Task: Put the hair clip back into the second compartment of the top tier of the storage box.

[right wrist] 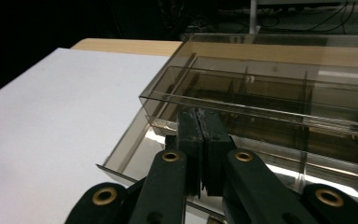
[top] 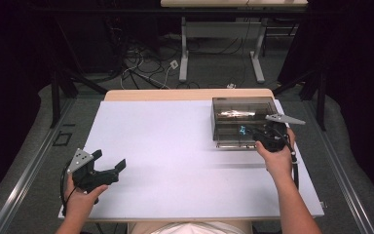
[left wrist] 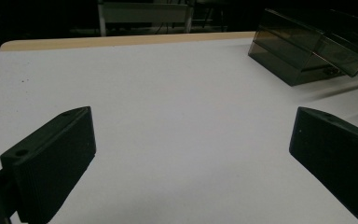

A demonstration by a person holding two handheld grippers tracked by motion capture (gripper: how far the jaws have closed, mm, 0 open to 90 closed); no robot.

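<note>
The smoky plastic box (top: 243, 122) sat at the far right of the table (top: 165, 161), its drawer (right wrist: 135, 161) partly slid out toward the person. The right gripper (right wrist: 199, 135) was at the front of the box, its jaws pressed fully together just under the lid's front edge; whether they pinched a thin lip there could not be told. A pull from here could drag the whole light box across the table, or the closed tips could slip off. The left gripper (top: 108, 165) hovered wide open and empty, well apart from the box, too far away to steady it.
</note>
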